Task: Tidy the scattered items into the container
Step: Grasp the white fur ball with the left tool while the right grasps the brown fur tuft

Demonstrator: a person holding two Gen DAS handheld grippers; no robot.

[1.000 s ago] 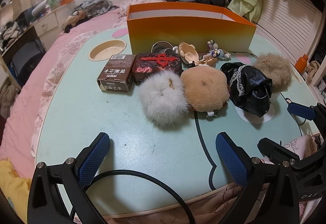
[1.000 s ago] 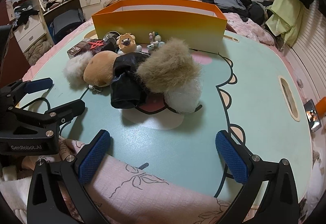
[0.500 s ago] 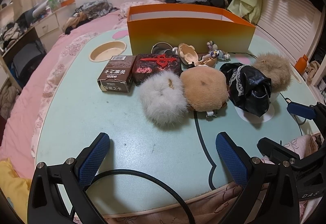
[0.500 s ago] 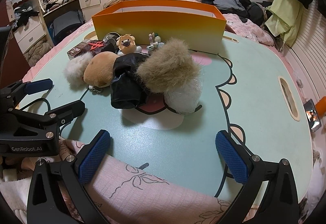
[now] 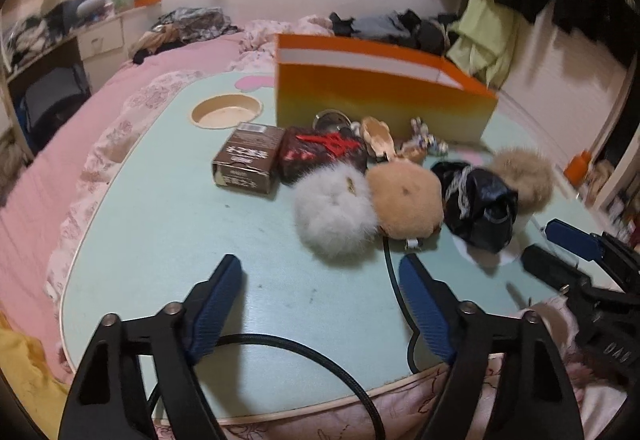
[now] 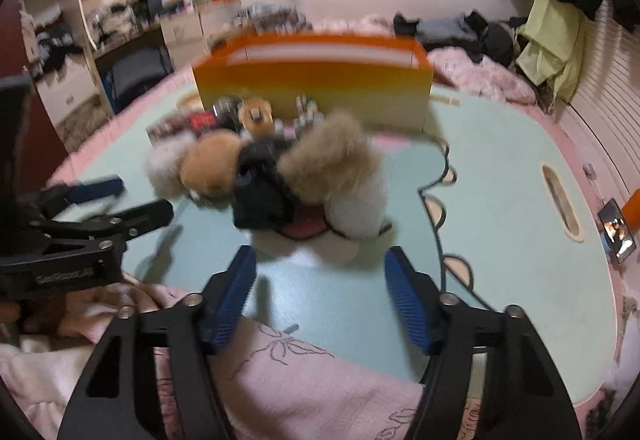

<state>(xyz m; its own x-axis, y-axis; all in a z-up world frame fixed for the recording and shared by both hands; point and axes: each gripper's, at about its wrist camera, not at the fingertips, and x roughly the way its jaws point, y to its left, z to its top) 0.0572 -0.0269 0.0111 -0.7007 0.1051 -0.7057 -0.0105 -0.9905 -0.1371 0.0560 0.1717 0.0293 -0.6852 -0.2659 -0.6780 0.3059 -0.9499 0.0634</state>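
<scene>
Left gripper (image 5: 320, 280): jaws closing, nothing between. Right gripper (image 6: 320, 272): same. Fluffy white pom-pom (image 5: 334, 209), tan plush, black pouch just ahead of both; tall orange cardboard box (image 5: 380, 107) beyond, on mint-green tabletop (image 5: 160, 232).

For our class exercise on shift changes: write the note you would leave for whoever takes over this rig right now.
Left tool: empty, jaws closing over bare table.
Right tool: empty, jaws closing, short of the pile.
Things: orange box stands at the back. In front lie the brown carton, dark packet, white puff, tan puff, black pouch, beige puff and small trinkets.
Done: nothing seen moved.
Left: everything into the box.
</scene>
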